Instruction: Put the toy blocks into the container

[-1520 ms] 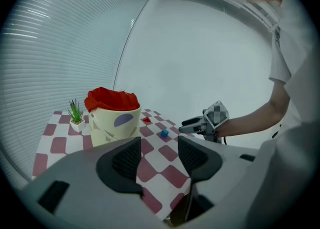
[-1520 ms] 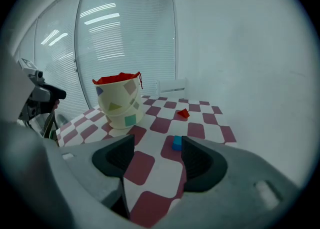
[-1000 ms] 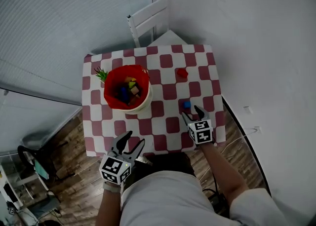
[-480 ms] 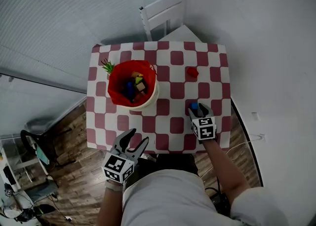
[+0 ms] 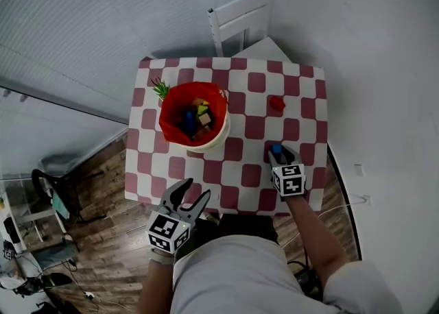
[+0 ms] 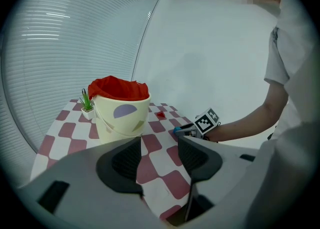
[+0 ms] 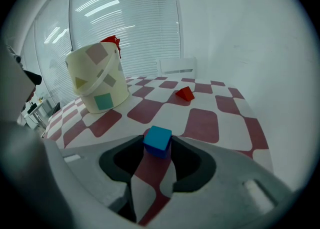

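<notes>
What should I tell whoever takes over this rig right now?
Left gripper: open, empty, near the table's front edge.
Right gripper: jaws have just been closing, now pressing the blue block, which sits on the table.
Red block: loose on the table, farther back.
Done: several blocks in the bucket.
Left: blue block, then red, into the bucket.

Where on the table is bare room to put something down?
Free: the near-left strip between bucket and table edge; the middle between bucket and red block; the far-right corner behind that block. Crowded: far left, plant beside bucket; near right, where the right tool has just been closing on the blue cube.
</notes>
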{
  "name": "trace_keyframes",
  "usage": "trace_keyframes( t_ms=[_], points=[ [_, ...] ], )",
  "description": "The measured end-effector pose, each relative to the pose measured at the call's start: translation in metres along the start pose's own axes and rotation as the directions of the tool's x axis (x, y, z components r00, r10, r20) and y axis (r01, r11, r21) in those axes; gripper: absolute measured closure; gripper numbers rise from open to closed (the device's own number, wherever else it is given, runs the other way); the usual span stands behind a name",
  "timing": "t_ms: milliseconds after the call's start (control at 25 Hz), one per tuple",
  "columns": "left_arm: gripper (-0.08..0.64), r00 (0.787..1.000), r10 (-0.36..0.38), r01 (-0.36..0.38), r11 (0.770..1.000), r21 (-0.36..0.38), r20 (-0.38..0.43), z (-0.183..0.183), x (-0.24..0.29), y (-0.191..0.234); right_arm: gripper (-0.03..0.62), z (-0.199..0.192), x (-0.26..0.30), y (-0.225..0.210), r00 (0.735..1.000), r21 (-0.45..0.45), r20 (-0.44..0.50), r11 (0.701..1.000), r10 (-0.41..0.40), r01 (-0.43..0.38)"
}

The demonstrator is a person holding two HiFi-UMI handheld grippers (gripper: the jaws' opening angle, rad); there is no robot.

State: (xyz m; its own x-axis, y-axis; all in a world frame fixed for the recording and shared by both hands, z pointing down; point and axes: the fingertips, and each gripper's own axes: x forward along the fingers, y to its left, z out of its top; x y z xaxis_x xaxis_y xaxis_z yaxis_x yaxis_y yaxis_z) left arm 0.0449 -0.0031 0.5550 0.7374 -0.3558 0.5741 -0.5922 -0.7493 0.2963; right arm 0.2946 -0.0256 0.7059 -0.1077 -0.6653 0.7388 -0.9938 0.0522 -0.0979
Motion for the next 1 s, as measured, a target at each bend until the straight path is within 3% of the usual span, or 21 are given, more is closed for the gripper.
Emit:
trace_keyframes(
  t_ms=[520,1000],
  points=[
    [0.344,0.997,0.036,-0.035,0.999,-0.023,0.072,0.005,-0.019,0.011,0.42,0.064,-0.018,0.04,0.994,-0.09,0.066,0.992,0.091,-0.085],
    [0.344,0.985,0.067,-0.06,0.997,-0.046,0.16,0.009,-0.057,0.033,0.42,0.143,-0.055,0.104,0.969,-0.171,0.18,0.976,0.168,-0.138]
  ],
)
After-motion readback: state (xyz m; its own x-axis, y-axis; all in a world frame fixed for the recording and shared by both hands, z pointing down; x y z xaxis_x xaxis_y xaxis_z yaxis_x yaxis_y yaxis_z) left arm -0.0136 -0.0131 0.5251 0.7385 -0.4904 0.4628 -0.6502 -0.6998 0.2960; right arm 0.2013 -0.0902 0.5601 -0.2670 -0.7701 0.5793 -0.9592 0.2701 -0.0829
